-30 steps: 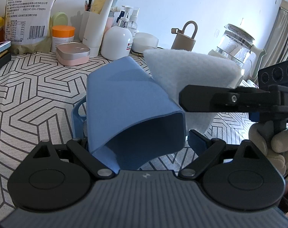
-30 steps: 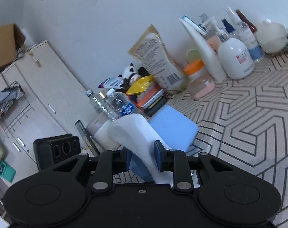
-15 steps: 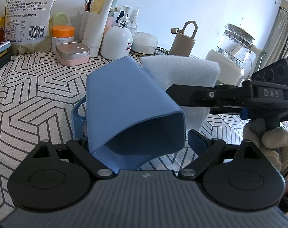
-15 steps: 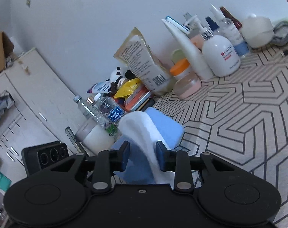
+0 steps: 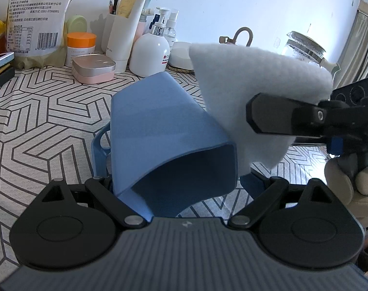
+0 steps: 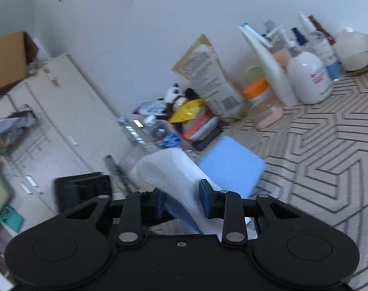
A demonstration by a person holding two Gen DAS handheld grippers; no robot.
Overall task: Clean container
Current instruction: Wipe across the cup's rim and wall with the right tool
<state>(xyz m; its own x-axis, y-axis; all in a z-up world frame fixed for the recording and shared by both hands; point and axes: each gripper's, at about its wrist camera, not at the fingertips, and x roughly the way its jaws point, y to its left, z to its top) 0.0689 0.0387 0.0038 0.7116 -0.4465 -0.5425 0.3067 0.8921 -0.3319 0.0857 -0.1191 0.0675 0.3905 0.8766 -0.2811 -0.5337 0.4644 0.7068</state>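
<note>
Since a moment ago, the white cloth [image 5: 254, 97] has moved back to the right and now sits higher, next to the far end of the blue container [image 5: 164, 131] instead of over it. That blue box lies tipped on its side, its open mouth facing the left camera. It sits between the two blue fingers [image 5: 99, 150] of the left gripper [image 5: 174, 167], which stands wide and holds the box by its sides, above the table.

On the right side of the left view, the right gripper [image 5: 269, 118] comes in sideways. It is pinched on the white cloth, and the cloth sticks up past its tips in a big soft fold. A gloved hand [image 5: 346, 181] holds its handle. From the right camera, the cloth curls up between the gripper's blue pads [image 6: 204, 198], with the blue box just behind it.

Under all this is a tablecloth [image 5: 38, 121] with black zigzag lines. At the back by the white wall stand a white pump bottle [image 5: 150, 53], an orange-lidded jar [image 5: 80, 48], a pink tin [image 5: 94, 69], a big snack bag [image 5: 36, 17] and a glass kettle [image 5: 305, 51]. A pale cabinet [image 6: 53, 121] shows in the blurry right view.
</note>
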